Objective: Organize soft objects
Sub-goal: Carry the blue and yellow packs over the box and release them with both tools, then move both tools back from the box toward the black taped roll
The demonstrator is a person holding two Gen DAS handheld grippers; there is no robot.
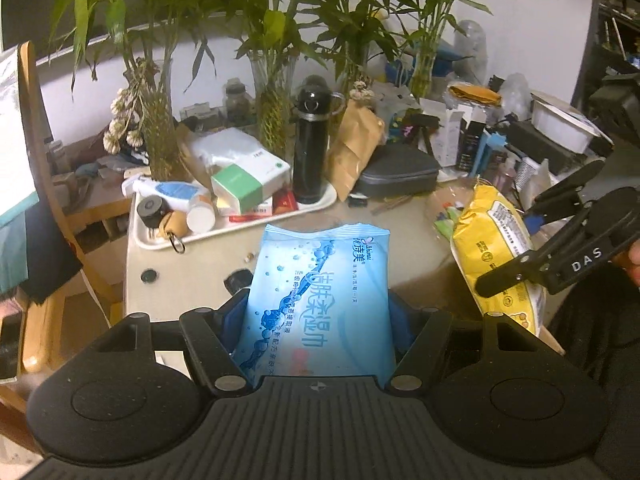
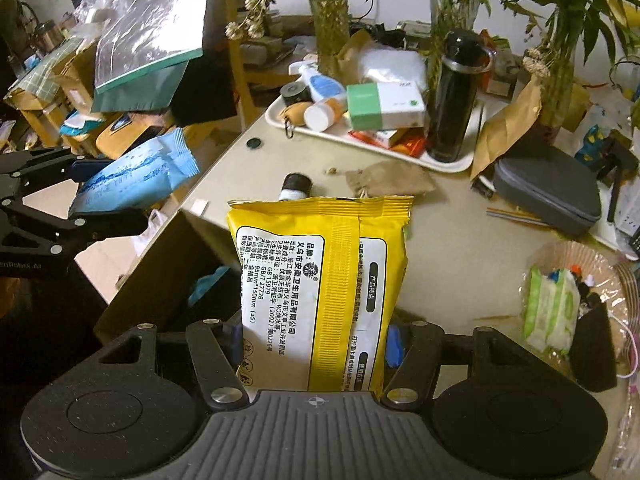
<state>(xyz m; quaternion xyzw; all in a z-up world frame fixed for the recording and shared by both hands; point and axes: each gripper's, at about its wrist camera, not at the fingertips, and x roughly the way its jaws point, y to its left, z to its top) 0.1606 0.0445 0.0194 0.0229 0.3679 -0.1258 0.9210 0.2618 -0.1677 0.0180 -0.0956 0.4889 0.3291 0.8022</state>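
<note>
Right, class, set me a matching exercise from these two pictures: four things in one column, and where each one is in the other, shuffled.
Things:
1. blue wet-wipes pack
2. yellow wet-wipes pack
3. black flask
4. grey zip case

Places:
A. standing on the white tray
B. gripped in the right tongs
C. lying on the table beside the tray
D. gripped in the left tongs

Pairs: 1-D, 2-B, 3-A, 4-C
</note>
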